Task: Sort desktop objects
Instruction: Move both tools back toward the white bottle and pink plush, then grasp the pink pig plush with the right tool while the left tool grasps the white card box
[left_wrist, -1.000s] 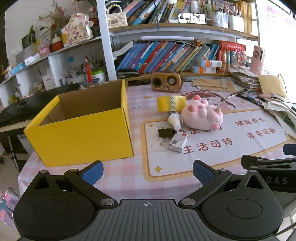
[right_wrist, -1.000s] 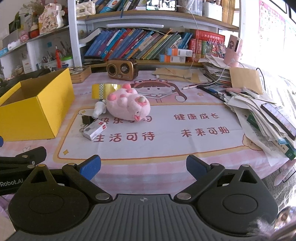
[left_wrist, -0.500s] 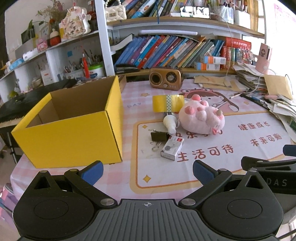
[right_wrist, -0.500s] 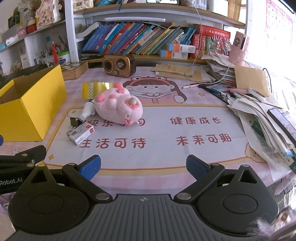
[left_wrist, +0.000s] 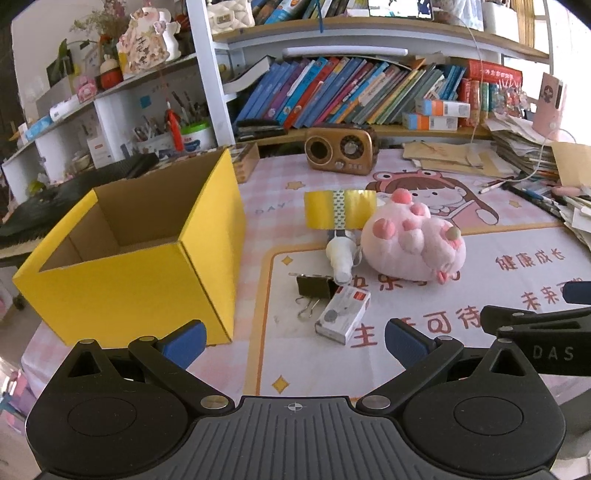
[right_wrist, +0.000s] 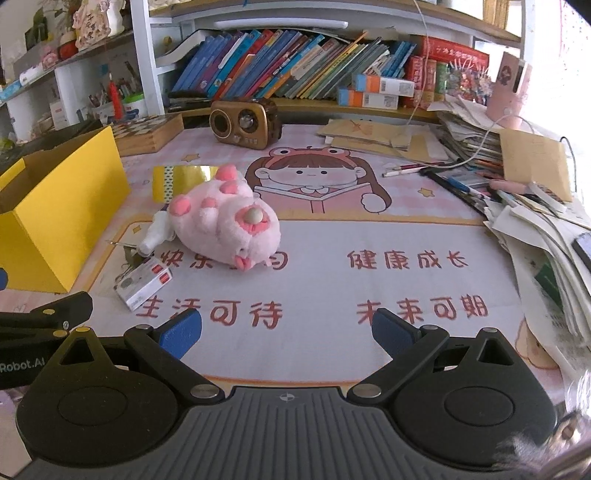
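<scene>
Toys and small things wait beside the yellow box: pink pig, white bottle, black clip, little packet. We hold our left tongs and right tongs wide apart and empty, ready to pick.

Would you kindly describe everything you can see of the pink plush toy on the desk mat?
The pink plush toy is a soft, fuzzy pig-like animal lying on its back on the printed desk mat, darker pink paw pads up and its snout toward the right gripper's camera. A small white bottle lies against its side, and the yellow tape roll sits just behind. Neither gripper touches it.
</scene>
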